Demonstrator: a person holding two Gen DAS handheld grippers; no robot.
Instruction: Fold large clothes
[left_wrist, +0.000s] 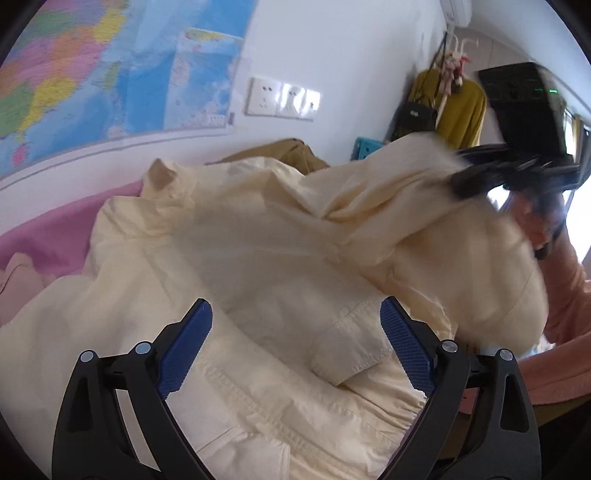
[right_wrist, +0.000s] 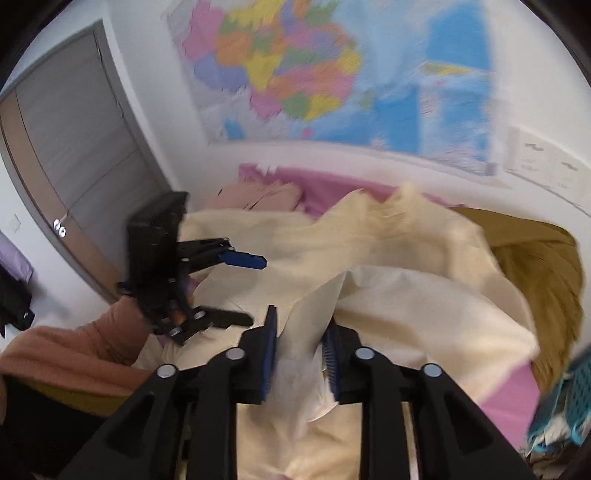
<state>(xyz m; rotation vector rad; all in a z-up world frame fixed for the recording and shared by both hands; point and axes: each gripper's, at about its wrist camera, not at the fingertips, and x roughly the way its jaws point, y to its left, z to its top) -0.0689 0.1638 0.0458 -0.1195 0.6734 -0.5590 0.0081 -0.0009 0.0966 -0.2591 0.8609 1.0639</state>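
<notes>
— What colour's the jacket (left_wrist: 258, 240)?
— Pale cream, on a pink bed (left_wrist: 48, 229).
— And the tools?
— Both black with blue pads (left_wrist: 184, 347). The sleeve (right_wrist: 85, 343) is salmon.
— Behind?
— A mustard garment (right_wrist: 535, 266), a teal basket (right_wrist: 569, 402), and a blue map (left_wrist: 110, 74) with many-coloured patches.

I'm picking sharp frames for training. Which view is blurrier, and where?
Right wrist view: smeared throughout, wall map and cream fabric jacket streaked. Left wrist view: mostly sharp; only the right gripper and the fabric it lifts are blurred, with window glare behind it.
</notes>
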